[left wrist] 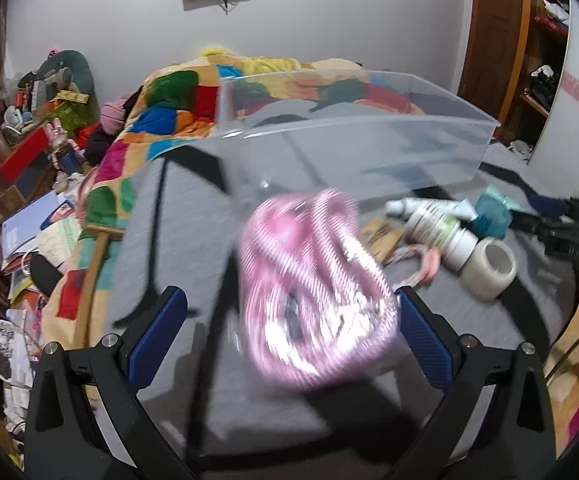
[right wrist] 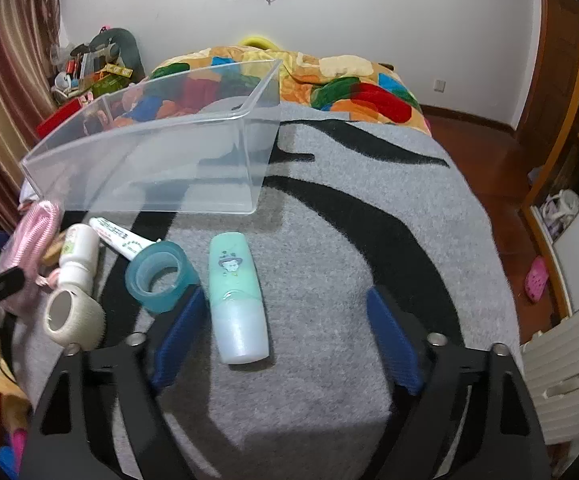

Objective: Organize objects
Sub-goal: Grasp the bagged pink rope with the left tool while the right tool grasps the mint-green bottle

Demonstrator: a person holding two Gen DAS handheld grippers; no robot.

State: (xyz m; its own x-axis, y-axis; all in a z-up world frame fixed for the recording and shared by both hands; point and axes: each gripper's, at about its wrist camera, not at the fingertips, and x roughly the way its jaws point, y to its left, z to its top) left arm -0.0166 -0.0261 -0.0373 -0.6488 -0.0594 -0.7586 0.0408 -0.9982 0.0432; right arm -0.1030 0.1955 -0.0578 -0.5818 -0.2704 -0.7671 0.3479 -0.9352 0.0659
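A clear plastic bin [left wrist: 353, 136] [right wrist: 161, 168] stands on a grey and black blanket. My left gripper [left wrist: 289, 320] is open; a blurred pink striped pouch [left wrist: 313, 288] lies between its fingers, touching the right pad; it also shows in the right wrist view [right wrist: 35, 236]. My right gripper [right wrist: 285, 336] is open around a mint green bottle [right wrist: 237, 296] lying on the blanket. Nearby lie a teal tape roll [right wrist: 161, 276], a white tape roll [right wrist: 73, 320], a white pill bottle [right wrist: 77, 260] and a white tube [right wrist: 121, 240].
A colourful quilt [right wrist: 341, 80] covers the bed's far end. Clutter, books and papers [left wrist: 37, 232] fill the floor to the left. A wooden door [left wrist: 497, 40] and shelves stand at the right. A pink slipper [right wrist: 537, 280] lies on the floor.
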